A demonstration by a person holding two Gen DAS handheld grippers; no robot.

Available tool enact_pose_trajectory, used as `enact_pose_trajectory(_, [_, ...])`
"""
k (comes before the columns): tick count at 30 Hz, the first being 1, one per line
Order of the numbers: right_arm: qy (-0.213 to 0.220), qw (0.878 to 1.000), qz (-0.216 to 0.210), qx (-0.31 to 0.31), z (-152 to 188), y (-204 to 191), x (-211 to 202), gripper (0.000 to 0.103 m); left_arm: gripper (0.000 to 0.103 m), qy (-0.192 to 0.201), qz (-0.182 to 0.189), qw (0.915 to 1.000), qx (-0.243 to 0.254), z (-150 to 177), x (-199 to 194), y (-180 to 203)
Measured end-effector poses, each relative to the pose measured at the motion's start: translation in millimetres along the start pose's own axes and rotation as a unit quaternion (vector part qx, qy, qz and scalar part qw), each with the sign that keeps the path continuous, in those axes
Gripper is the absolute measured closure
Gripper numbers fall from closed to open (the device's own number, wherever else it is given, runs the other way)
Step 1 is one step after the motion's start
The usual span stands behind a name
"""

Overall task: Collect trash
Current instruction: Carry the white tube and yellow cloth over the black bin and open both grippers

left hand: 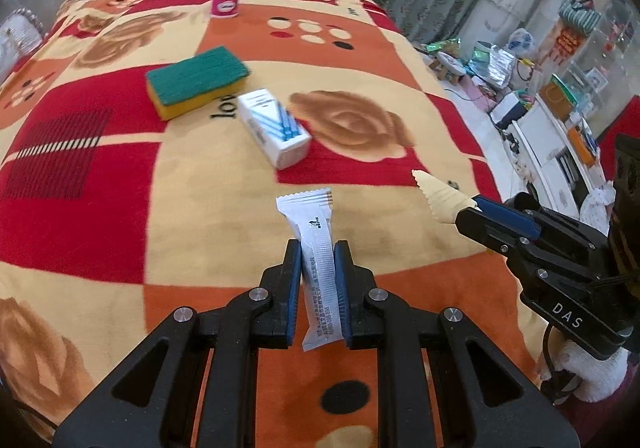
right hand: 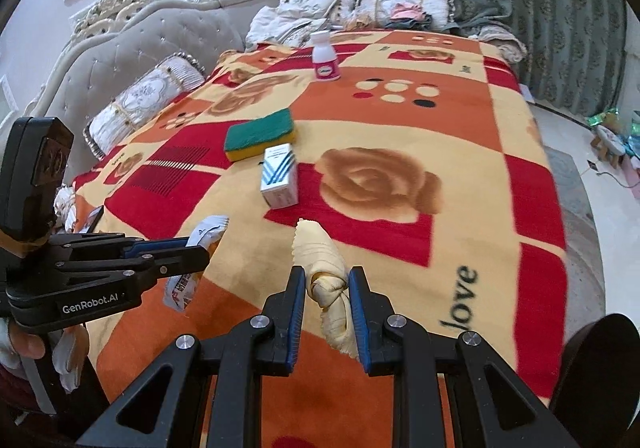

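Your left gripper (left hand: 318, 280) clenches the sachet (left hand: 316, 248) lengthwise along its fingers, your right gripper (right hand: 327, 290) the wrapper (right hand: 326, 268) likewise.

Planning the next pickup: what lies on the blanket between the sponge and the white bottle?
Nothing: only bare blanket between sponge and bottle, seen in both wrist views.

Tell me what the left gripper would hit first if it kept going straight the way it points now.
Probably the blanket itself: the left gripper, shut on a white wrapper, points down at bare bedcover. Further along that line lies the white box, then the sponge, but depth is hard to judge.
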State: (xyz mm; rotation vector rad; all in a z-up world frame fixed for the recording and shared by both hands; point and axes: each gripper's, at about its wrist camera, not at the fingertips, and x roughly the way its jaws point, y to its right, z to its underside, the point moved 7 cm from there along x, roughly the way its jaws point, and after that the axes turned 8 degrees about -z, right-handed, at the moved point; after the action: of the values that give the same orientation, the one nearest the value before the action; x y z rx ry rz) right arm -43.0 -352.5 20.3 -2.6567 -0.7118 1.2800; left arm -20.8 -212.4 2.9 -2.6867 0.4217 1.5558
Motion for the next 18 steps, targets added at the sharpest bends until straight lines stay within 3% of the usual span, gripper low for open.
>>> enact_pose_trajectory(18, [0.031, 0.997, 0.051, 0.059, 26.2, 65.1, -61.9, 0.082, 0.089, 0.000, 0.033, 0.9967, 0.074, -5.8, 8.3, 90.8])
